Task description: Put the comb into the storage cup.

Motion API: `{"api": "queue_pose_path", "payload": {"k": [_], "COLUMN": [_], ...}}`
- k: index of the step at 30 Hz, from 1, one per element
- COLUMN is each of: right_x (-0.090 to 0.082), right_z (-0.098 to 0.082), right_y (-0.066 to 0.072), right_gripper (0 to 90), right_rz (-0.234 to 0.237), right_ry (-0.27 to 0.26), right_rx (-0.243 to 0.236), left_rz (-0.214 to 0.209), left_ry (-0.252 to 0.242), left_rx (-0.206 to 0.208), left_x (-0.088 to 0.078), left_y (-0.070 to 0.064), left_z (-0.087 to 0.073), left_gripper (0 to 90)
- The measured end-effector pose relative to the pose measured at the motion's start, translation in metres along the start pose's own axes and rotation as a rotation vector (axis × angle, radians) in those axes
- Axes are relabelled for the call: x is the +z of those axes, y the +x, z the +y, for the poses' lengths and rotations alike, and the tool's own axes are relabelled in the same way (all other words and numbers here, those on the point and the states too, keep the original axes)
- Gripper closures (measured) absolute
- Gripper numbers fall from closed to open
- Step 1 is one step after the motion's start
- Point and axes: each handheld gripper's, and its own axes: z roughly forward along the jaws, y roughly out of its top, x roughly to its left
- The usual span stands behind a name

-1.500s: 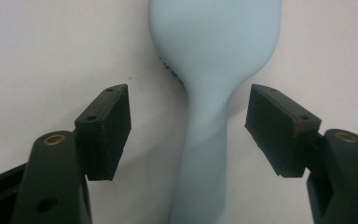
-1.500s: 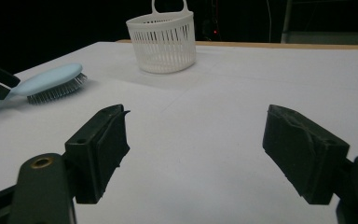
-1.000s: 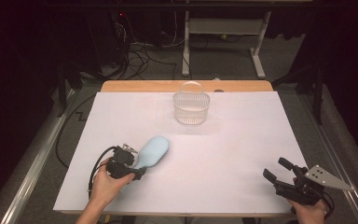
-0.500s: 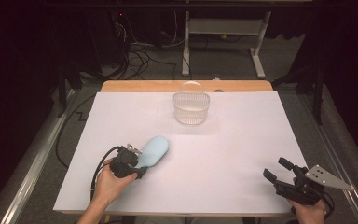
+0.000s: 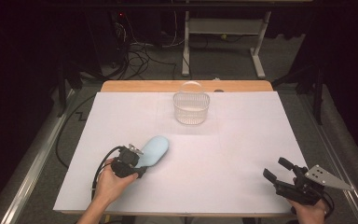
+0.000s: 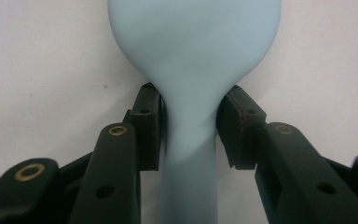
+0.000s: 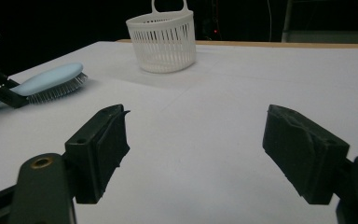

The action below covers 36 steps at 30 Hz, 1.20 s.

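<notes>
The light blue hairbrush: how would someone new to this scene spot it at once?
On the white table, look at the near left part, well in front of the white slotted basket. The hairbrush lies there, bristles down, its narrow handle between the left claw. It is the one pale blue thing on the table.

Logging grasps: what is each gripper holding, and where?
The left gripper fingers have just been closing on the light blue hairbrush at its handle's neck. The right gripper holds nothing.
</notes>
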Motion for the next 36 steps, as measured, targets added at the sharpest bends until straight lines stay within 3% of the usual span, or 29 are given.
{"api": "queue_pose_path", "payload": {"k": [16, 36], "right_x": [0.0004, 0.0000], "right_z": [-0.0001, -0.0001], "right_y": [-0.0004, -0.0001], "right_gripper": [22.4, 22.4], "right_rz": [0.000, -0.002], "right_ry": [0.003, -0.001], "right_rx": [0.005, -0.003], "left_rz": [0.001, -0.023], "left_ry": [0.030, -0.003], "left_rx": [0.015, 0.033], "left_x": [-0.0003, 0.0011], "left_y": [-0.0017, -0.0061], "left_z": [0.0036, 0.0041], "left_gripper": [66.6, 69.0]}}
